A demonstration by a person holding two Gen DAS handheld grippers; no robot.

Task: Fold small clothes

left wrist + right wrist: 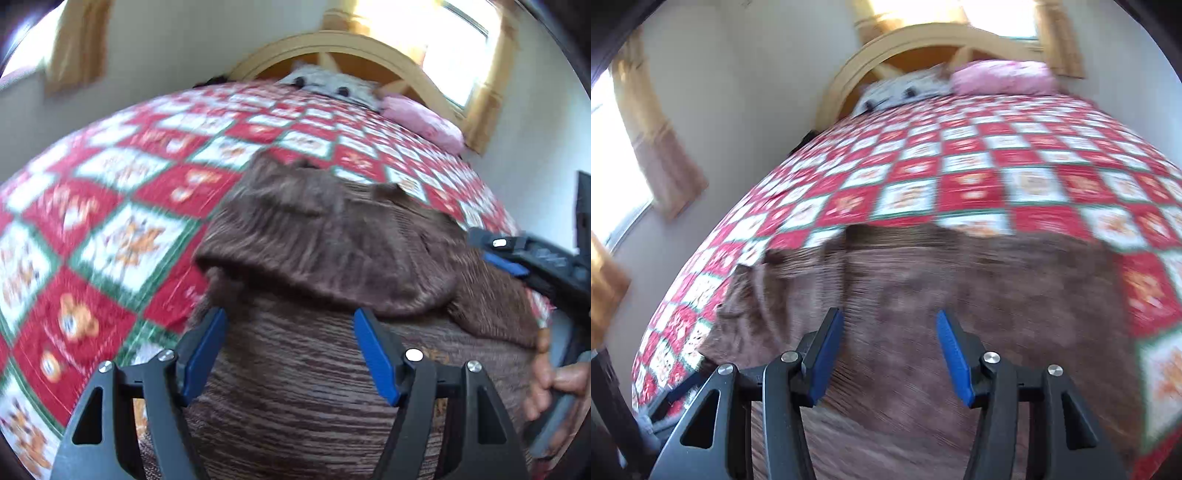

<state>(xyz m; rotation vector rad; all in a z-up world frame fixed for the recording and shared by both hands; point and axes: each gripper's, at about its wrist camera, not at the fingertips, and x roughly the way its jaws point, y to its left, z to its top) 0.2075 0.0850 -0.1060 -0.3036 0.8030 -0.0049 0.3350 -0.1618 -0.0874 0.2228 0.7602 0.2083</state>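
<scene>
A brown ribbed knit garment [314, 251] lies on the red-and-white patchwork quilt [122, 206], with one part folded over the rest into a thick roll. My left gripper [291, 317] is open, its blue pads on either side of the cloth just below that fold, holding nothing. In the right wrist view the same garment [960, 280] spreads wide and blurred over the quilt [960, 162]. My right gripper [890, 317] is open above it and empty. The right gripper also shows at the right edge of the left wrist view [535, 258], held by a hand.
The bed's wooden arched headboard [332, 44] stands at the far end, with a patterned pillow [332, 83] and a pink pillow [424, 122]. Curtained windows [624, 162] flank the bed. The bed's left edge [665, 350] drops off beside a dark piece of furniture.
</scene>
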